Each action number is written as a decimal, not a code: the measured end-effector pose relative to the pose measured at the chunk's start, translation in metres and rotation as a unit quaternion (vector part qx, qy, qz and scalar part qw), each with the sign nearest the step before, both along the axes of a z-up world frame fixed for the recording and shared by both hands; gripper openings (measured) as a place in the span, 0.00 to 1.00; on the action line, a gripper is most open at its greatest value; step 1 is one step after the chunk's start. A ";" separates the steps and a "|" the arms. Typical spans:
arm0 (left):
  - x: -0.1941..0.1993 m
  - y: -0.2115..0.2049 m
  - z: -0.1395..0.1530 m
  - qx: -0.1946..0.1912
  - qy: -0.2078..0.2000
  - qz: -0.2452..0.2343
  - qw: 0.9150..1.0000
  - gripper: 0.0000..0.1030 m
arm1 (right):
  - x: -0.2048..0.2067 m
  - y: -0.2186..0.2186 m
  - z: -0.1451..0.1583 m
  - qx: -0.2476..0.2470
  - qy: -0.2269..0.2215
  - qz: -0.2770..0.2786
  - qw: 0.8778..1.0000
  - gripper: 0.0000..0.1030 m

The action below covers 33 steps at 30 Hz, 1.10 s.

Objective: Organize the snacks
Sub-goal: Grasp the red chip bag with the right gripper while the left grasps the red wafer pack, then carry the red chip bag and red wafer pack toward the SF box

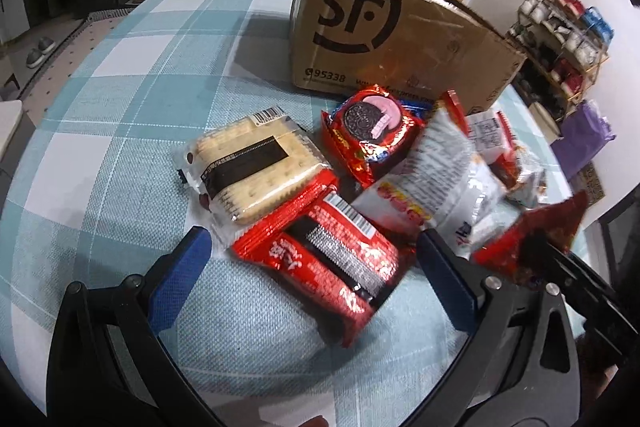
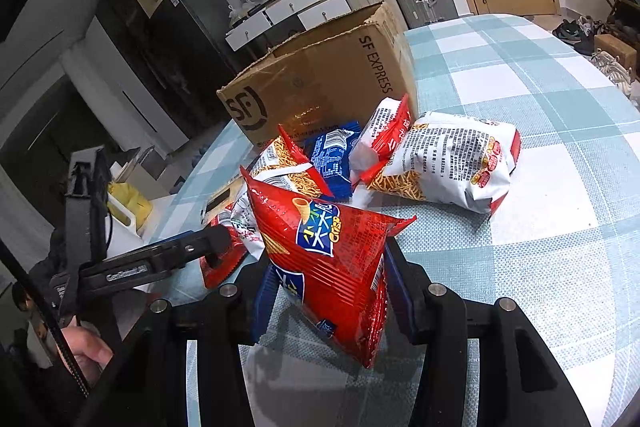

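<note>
1. Progress judged early: most snacks left loose in a heap on the desk [image 1: 120, 107], on the near side of the cardboard box [image 1: 392, 39].
2. Pinched low down in the right tongs [image 2: 328, 275]: red crisp bag [image 2: 332, 227], seemingly raised off the desk at the near edge of the heap, well short of the box.
3. Spread wide, left tongs [image 1: 312, 243], one finger on either side of the red wafer packet [image 1: 328, 259], pressing on nothing; packet flat on the desk.
4. Left to sort, by the look of it: cracker pack [image 1: 252, 167] at the left of the heap, red cookie pack [image 1: 372, 131] just in front of the box, blue packet [image 2: 332, 155], and white noodle-snack bags [image 2: 452, 163] to the right.
5. Inside of the box hidden in both views; could not tell whether anything had gone in.
6. Judged remaining: nearly all of the sorting, with only one bag in hand.
</note>
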<state>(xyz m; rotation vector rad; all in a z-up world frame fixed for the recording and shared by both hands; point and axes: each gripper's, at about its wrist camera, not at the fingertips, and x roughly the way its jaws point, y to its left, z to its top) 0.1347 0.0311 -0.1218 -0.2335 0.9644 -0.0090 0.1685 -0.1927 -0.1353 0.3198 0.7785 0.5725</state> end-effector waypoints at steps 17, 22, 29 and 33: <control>-0.021 0.003 -0.002 0.017 -0.026 -0.052 0.998 0.39 | -0.004 -0.006 0.000 0.014 0.001 0.003 1.000 0.48; -0.025 0.003 -0.002 0.011 -0.028 -0.077 0.997 0.39 | -0.006 -0.007 0.000 0.016 0.004 0.000 1.000 0.48; -0.035 0.000 0.003 0.003 -0.034 -0.087 0.996 0.39 | -0.012 -0.007 0.006 0.012 -0.001 -0.003 1.000 0.48; -0.041 0.000 0.009 0.002 -0.040 -0.089 0.995 0.39 | -0.016 -0.007 0.011 0.011 -0.006 -0.004 1.000 0.48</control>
